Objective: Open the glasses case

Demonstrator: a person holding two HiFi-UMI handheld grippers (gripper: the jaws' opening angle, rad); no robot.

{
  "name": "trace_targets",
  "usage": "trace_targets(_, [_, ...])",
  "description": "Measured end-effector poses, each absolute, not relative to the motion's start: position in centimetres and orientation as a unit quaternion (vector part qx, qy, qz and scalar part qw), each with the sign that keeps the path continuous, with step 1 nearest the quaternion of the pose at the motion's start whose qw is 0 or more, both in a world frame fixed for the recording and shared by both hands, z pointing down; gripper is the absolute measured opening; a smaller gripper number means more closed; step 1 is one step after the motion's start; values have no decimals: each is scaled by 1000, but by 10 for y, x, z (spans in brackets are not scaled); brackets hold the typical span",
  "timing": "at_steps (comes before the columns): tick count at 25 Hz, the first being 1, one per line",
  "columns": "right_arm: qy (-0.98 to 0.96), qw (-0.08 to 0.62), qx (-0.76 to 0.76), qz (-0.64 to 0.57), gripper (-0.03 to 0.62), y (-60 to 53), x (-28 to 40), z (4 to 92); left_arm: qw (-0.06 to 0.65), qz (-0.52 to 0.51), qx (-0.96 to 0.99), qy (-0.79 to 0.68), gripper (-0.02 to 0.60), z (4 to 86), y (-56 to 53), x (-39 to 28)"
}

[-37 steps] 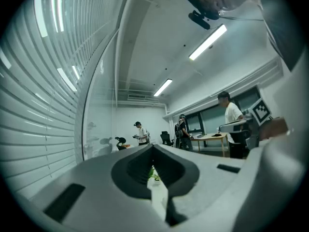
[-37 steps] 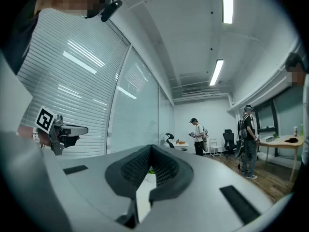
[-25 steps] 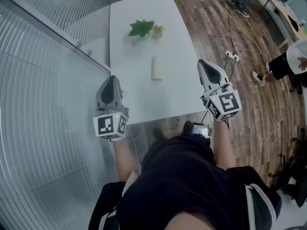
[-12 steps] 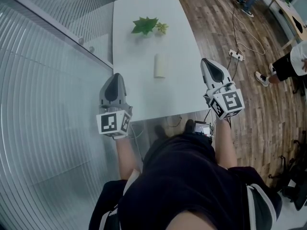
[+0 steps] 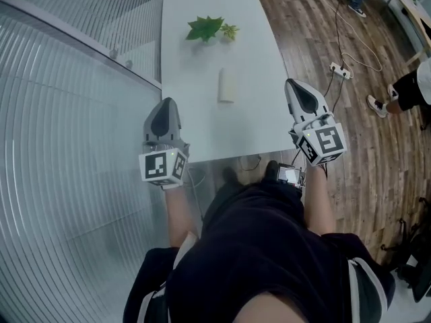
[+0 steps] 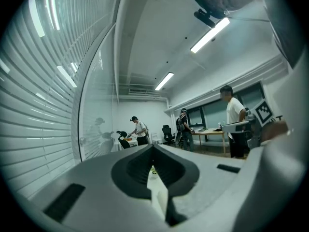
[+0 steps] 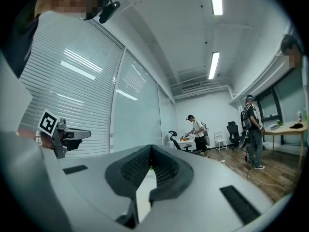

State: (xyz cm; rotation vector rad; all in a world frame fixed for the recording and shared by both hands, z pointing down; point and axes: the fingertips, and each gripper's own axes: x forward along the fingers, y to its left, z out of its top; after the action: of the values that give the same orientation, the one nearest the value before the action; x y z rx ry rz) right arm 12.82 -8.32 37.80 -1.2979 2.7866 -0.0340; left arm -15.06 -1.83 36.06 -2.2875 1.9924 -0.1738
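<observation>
The glasses case (image 5: pixel 227 85), a pale oblong box, lies shut on the white table (image 5: pixel 202 123), near its middle. My left gripper (image 5: pixel 166 101) hovers over the table's near left corner, jaws together and holding nothing. My right gripper (image 5: pixel 293 83) is beside the near right edge, also shut and empty. Both point level toward the far end, and the case lies ahead of them, between the two. In the left gripper view the left gripper (image 6: pixel 153 148) shows its tips meeting. The right gripper (image 7: pixel 150 148) looks the same in its own view.
A green leafy sprig (image 5: pixel 209 28) lies at the table's far end. A ribbed glass wall (image 5: pixel 60 147) runs along the left. Wood floor with cables and a power strip (image 5: pixel 339 70) is on the right, where a person (image 5: pixel 412 86) stands. More people stand far across the room.
The head view has shifted slightly, so the table sits a bit higher in frame. Both grippers stay shut at the near table edge. The case has not moved.
</observation>
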Motion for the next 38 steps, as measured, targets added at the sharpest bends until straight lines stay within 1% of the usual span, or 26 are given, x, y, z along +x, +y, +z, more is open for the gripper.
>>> trace_targets(3, [902,41,-430,-24,14,-88,152,381,57,-79,-751,653,-2,357,-14,-135])
trace_targets(6, [901,44,-430,-29,14,-95,154,379,49,-90,-752,651,-2,359,-17,-136])
trace_targets(10, [902,31,-429,-24,14,-108,131,381,47,-94,-760,641,-2,371,-37,-152])
trace_targets(19, [890,-6,-456,1,14,-159,57,374,29,-37,-804,593,-2,389,-119,-207])
trace_targets(23, [889,-18,-458,4,14,-170,50,372,32,-33,-812,582,-2,383,-133,-205])
trace_targets(30, [906,-24,-423,5,14,-196,44,387,19,-36,-794,607,-2,395,-137,-199])
trace_targets(38, [908,-12,-419,-11,14,-211,42,401,19,-61,-789,611,-2,391,-145,-201])
